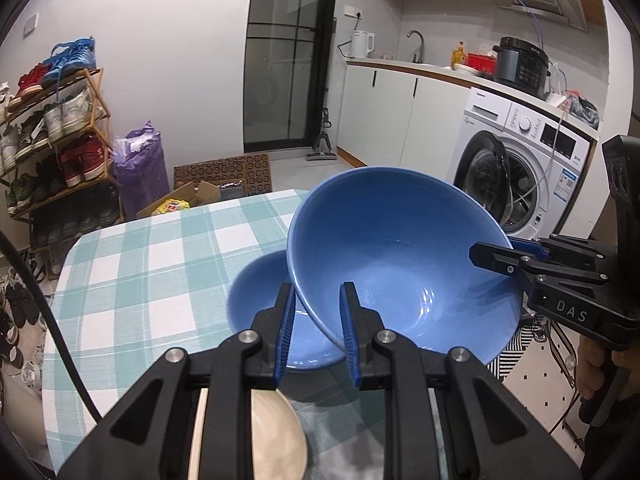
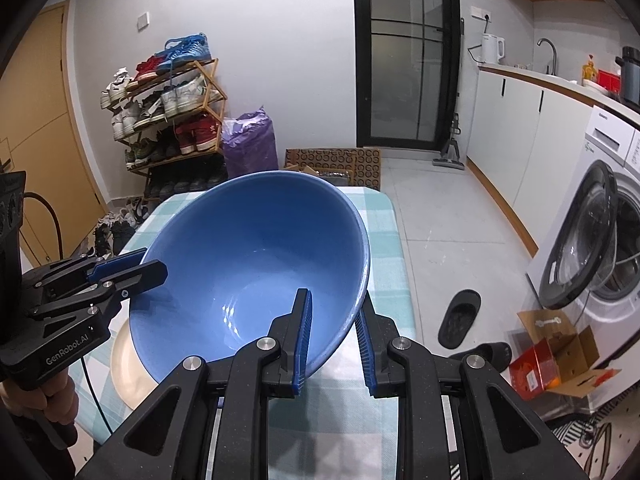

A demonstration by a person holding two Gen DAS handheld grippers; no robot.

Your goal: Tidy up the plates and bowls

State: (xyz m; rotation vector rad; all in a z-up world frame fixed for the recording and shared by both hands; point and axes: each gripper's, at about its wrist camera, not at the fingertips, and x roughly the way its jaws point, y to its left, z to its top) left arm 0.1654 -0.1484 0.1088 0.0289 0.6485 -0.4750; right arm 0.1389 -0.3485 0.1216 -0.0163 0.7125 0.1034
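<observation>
I hold a large blue bowl [image 1: 404, 256] in the air above the desk [image 1: 132, 264], gripped from two sides and tilted so its inside faces both cameras. My left hand-held gripper [image 1: 317, 332] pinches the bowl's near rim: one blue pad sits inside the wall, the other outside it. My right hand-held gripper [image 2: 333, 336] clamps the rim on the right side in the same way, one finger inside and one outside. In the left wrist view my right hand-held gripper [image 1: 496, 256] reaches in from the right, its tips on the rim.

Under the lifted bowl a second blue bowl [image 1: 260, 300] rests on the green-and-white checked cloth, partly covered by the one I hold. A cream plate [image 1: 276, 436] lies on the near part of the desk, just beside that second bowl, mostly hidden behind my left fingers.

On the far left stands a shoe rack [image 2: 168, 112]. On the right side is a washing machine [image 1: 516, 168] with its door open.
</observation>
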